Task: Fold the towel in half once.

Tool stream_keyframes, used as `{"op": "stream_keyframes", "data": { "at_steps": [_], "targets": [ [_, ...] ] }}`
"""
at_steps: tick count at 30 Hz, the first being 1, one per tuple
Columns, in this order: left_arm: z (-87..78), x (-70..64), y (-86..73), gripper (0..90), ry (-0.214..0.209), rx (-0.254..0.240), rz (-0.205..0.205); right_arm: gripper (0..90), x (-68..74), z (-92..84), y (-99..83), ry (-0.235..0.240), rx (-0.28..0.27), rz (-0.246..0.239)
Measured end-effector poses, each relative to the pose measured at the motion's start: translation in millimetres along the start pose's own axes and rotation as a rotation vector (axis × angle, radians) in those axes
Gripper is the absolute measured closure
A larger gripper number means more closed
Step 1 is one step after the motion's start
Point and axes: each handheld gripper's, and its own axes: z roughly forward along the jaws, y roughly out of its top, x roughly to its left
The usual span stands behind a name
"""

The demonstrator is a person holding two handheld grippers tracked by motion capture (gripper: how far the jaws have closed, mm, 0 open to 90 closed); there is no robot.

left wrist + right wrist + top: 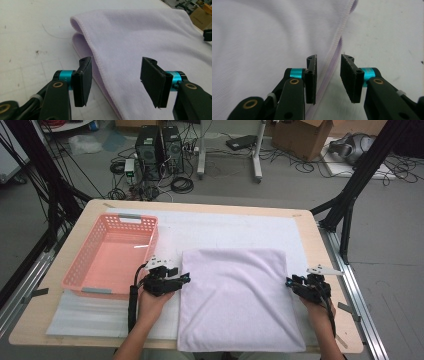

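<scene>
Black fingers [83,81] of the left gripper [176,281] and right gripper [295,284] stand apart, astride the folded towel [235,295] edges between them, so each should pinch both layers squarely before lifting.

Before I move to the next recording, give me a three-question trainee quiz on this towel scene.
1. True or false: the folded towel lies inside the pink basket.
2. Which edge of the towel does the left gripper face: A its left edge, B its far edge, C its right edge?
3. What stands between the fingers of the right gripper?

Key: 1 false, it lies on the white mat beside the basket. 2 A. 3 The towel's hemmed edge, with the fingers apart and not pressing it.
</scene>
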Motion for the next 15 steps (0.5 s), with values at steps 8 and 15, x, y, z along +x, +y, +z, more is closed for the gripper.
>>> {"op": "stream_keyframes", "data": {
  "at_steps": [8, 15],
  "targets": [
    [19.2, 10.3, 9.6, 42.7, 0.033, -0.009, -0.039, 86.4, -0.9, 0.4, 3.2, -0.070, 0.051, -0.066],
    [37.7, 18.1, 20.2, 40.3, 0.087, -0.003, -0.061, 54.9, -14.0, -1.5, 19.9, -0.027, -0.024, -0.003]
  ]
}}
